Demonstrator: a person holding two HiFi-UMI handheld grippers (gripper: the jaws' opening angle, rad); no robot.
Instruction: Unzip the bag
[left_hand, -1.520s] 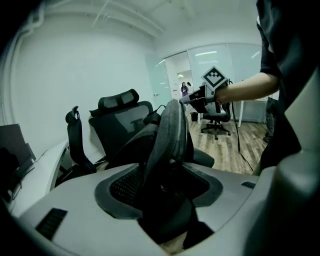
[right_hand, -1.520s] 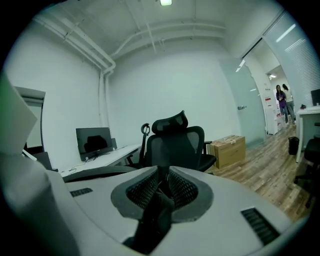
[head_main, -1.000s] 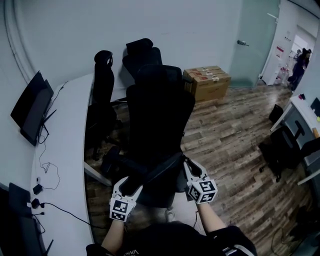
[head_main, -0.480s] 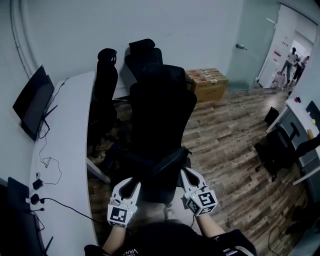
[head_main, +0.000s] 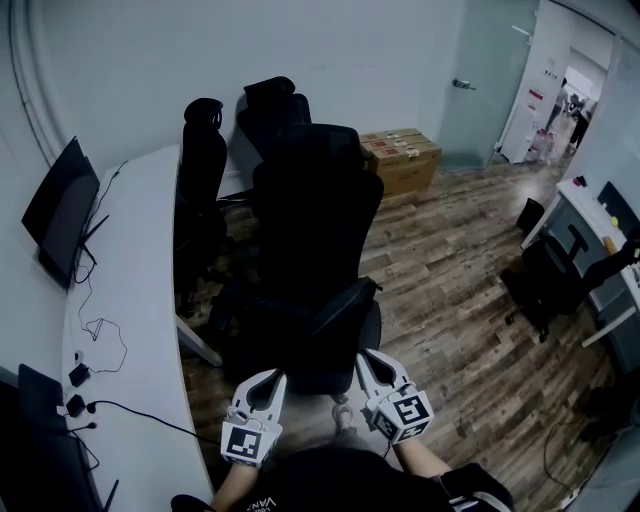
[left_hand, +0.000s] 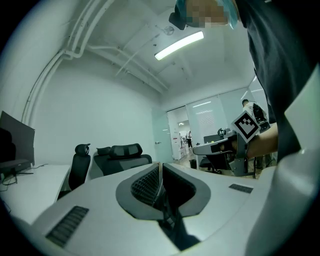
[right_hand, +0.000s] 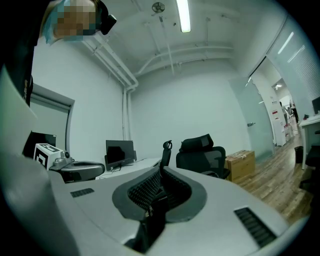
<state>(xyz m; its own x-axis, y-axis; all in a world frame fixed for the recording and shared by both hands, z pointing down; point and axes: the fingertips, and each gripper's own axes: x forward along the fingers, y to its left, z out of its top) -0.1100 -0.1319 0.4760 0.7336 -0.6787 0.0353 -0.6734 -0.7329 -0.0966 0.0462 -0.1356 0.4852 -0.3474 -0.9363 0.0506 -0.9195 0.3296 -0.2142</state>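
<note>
both grippers have drawn back from the chair (head_main: 315, 220) seat toward the person's chest and now sit lower in the head view, apart from each other. left gripper (head_main: 268, 380) points up and forward, its jaws closing with the pads all but met and nothing i can make out between them; right gripper (head_main: 372, 358) points likewise, jaws pressed together. the bag i cannot pick out among the black shapes around the chair.

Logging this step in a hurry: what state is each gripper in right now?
Left gripper: jaws closing, nearly together, on a dark strip.
Right gripper: shut on a dark tab; what it is cannot be told.
</note>
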